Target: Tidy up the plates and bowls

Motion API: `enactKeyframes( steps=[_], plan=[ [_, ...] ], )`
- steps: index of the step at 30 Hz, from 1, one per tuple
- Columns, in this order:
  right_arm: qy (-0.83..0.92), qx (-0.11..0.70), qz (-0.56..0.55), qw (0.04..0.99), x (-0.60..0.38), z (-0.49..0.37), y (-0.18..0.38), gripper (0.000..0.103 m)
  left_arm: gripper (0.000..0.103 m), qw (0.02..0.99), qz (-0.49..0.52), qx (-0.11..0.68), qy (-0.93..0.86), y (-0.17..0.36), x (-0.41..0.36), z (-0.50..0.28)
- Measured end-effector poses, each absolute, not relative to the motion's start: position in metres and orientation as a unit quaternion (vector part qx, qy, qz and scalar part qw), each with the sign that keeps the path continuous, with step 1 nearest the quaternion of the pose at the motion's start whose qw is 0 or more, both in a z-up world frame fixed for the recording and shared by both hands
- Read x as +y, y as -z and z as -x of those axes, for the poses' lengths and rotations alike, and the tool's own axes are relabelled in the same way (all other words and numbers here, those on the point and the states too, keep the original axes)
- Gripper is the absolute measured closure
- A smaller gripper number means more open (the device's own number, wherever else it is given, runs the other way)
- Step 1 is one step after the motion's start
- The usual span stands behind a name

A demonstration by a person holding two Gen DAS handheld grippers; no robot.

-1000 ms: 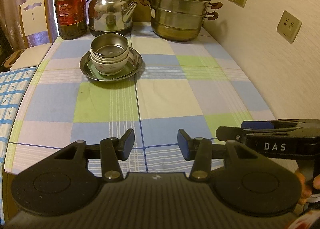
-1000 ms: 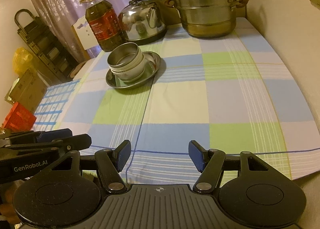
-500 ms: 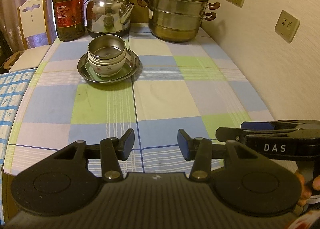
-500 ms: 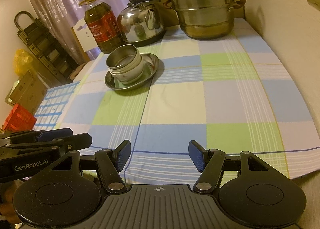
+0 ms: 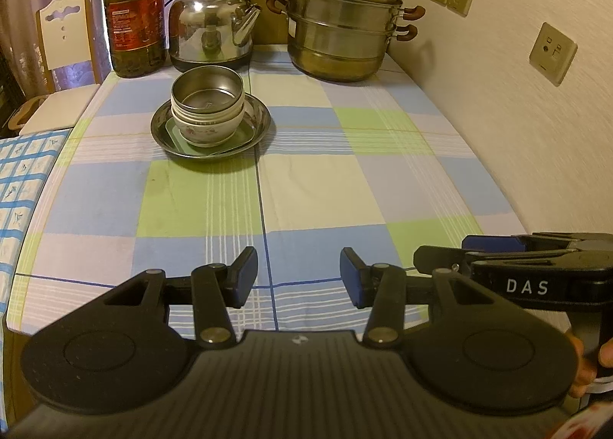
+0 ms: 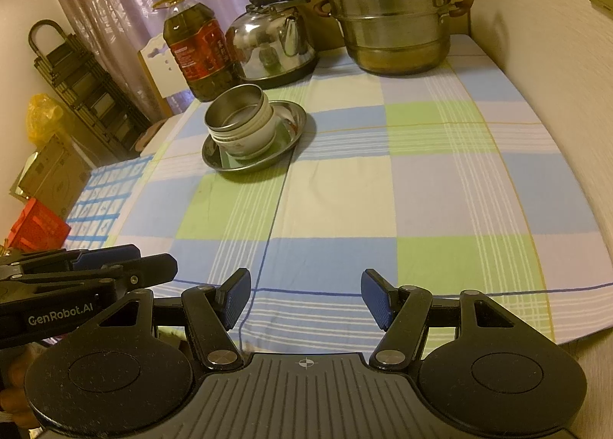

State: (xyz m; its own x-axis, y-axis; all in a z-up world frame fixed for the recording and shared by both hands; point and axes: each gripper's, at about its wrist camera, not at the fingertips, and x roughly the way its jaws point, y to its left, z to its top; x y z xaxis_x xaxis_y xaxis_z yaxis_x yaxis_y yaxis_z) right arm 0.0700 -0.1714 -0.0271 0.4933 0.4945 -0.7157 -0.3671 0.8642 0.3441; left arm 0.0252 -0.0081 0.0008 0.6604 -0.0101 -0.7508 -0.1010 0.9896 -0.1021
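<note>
Well ahead of our left claw (image 5: 299, 278) and right claw (image 6: 305, 295), the stacked bowls (image 5: 207, 109) sit on a steel plate (image 5: 260, 120) far up the surface (image 5: 345, 189); both claws gape, empty, side by side near its edge

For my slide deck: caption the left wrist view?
Open left gripper faces stacked bowls on a metal plate.

"DAS" is showing in white on the right claw (image 5: 494, 247); "GenRobot.AI" is showing on the left claw (image 6: 115, 258).
</note>
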Motion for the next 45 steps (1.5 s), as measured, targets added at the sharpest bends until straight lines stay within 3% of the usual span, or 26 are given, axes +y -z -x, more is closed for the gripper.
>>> enactKeyframes(
  steps=[45],
  plan=[
    [-0.250, 0.439, -0.071, 0.860, -0.1667, -0.0721, 0.0287, 0.039, 0.059, 0.908, 0.072, 0.412, -0.026, -0.0003, -0.0046, -0.0257]
  ],
)
